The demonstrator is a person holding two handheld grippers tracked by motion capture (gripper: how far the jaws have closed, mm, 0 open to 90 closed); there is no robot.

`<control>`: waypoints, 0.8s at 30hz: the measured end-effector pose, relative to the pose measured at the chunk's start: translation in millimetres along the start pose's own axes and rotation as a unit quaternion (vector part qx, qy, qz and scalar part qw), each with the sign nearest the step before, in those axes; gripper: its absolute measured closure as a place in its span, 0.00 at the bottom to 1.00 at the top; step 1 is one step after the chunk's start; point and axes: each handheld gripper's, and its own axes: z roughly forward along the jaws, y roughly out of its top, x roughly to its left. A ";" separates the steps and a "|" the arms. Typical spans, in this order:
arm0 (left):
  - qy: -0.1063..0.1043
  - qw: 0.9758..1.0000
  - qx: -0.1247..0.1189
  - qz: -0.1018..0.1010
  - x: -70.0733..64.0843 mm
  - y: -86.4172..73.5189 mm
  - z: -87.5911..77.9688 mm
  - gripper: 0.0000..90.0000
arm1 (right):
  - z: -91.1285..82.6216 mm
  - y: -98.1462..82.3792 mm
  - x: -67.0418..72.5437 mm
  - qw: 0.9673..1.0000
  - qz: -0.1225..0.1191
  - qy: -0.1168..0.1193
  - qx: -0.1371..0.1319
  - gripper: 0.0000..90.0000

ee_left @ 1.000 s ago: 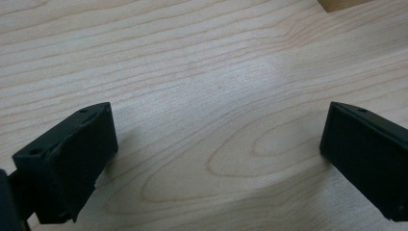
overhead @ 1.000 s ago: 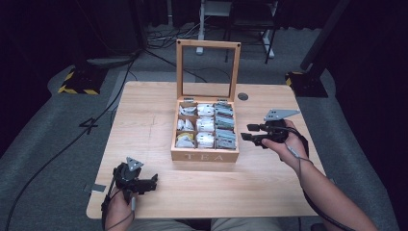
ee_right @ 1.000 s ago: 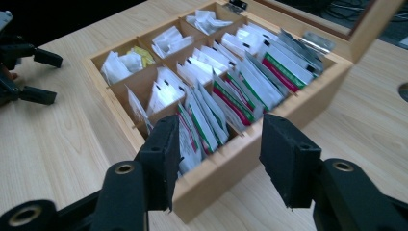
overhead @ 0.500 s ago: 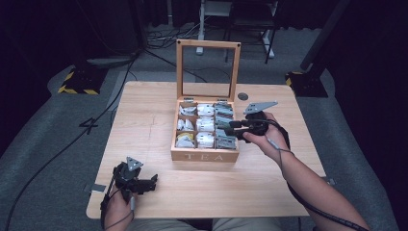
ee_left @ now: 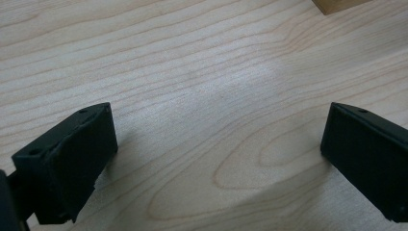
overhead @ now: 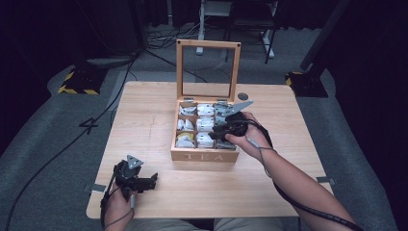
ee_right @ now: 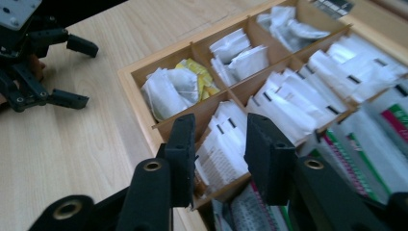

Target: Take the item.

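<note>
Right tongs (ee_right: 219,144) over packet-filled tea box (overhead: 204,155)

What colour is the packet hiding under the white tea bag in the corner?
Yellow packet, clearest in the right gripper view.

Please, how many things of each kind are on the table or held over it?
Tea box: 1
Compartments in the box: 9
Grippers: 2, left gripper and right gripper
Table: 1
Total without the compartments: 4

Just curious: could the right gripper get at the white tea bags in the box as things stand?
Probably yes. The box lid stands open, and the right gripper hangs over the tea bags, jaws apart, nothing between.
</note>
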 end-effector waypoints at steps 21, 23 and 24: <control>0.001 1.000 0.000 0.000 0.0 0.0 0.0 0.00 | 48.9 -0.6 3.7 0.994 0.032 0.033 0.098 0.86; 0.000 1.000 0.000 0.000 0.0 0.0 0.0 0.00 | 51.1 -0.2 3.9 0.994 0.032 0.032 0.102 0.86; 0.000 1.000 0.000 0.000 0.0 0.0 0.0 0.00 | 52.4 -0.1 4.0 0.993 0.031 0.031 0.106 0.86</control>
